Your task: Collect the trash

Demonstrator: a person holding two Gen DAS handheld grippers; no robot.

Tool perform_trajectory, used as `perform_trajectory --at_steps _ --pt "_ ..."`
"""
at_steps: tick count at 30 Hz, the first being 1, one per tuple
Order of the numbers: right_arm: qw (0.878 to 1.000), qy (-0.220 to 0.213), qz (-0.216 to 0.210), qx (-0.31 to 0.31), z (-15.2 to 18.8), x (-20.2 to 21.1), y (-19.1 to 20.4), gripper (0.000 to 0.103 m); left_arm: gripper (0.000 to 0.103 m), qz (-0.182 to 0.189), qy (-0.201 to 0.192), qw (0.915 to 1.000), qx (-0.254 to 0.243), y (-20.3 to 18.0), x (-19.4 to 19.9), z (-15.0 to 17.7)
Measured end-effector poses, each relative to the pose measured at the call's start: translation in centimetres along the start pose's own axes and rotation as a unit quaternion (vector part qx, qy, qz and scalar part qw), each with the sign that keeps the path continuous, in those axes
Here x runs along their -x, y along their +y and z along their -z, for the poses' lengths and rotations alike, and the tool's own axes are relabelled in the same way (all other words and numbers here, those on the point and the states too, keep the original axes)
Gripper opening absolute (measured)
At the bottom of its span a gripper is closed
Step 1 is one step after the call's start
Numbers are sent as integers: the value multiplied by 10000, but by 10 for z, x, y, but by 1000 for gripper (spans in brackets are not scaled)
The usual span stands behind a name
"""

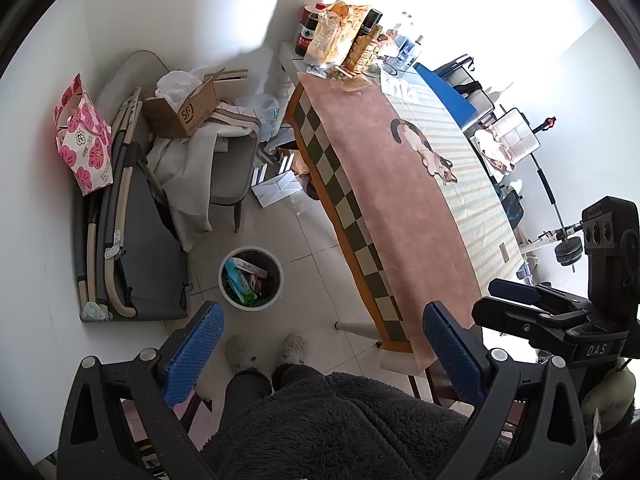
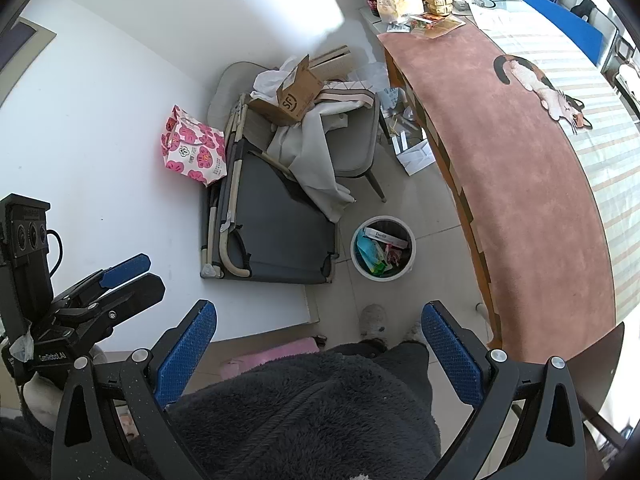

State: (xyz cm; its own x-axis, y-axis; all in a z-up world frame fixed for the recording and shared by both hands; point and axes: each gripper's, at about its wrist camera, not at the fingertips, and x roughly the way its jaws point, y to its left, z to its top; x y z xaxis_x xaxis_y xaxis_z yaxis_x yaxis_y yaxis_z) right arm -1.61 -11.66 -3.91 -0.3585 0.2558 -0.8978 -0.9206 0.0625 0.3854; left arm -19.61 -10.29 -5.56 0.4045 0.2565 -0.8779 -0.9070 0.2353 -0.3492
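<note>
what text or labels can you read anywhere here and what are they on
"SF" on the cardboard box.
"DAS" on the right gripper body, seen from the left wrist.
"GenRobot.AI" on the left gripper body, seen from the right wrist.
Print on the pink flowered bag, bottles and bin trash: too small to read.

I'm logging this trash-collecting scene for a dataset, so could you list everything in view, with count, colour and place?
trash bin: one, white, on the tiled floor beside the table, holding colourful wrappers
table: one, pink cloth with checkered edge and cat picture, at right
bottles and snack bags: several, mixed colours, far end of the table
cardboard box: one, brown, on the grey chair
grey chair: one, draped with pale cloth
flowered bag: one, pink and white, against the wall
folded cot: one, grey, on the floor by the wall
slippers: two, grey, on the person's feet
left hand-held gripper: open, empty
right hand-held gripper: open, empty
</note>
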Motion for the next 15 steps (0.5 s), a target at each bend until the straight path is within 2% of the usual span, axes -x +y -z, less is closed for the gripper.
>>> perform_trajectory --at_steps 15 --pt "10000 -21 -6 -45 -2 0 1 103 102 13 -67 10000 -47 5 6 -3"
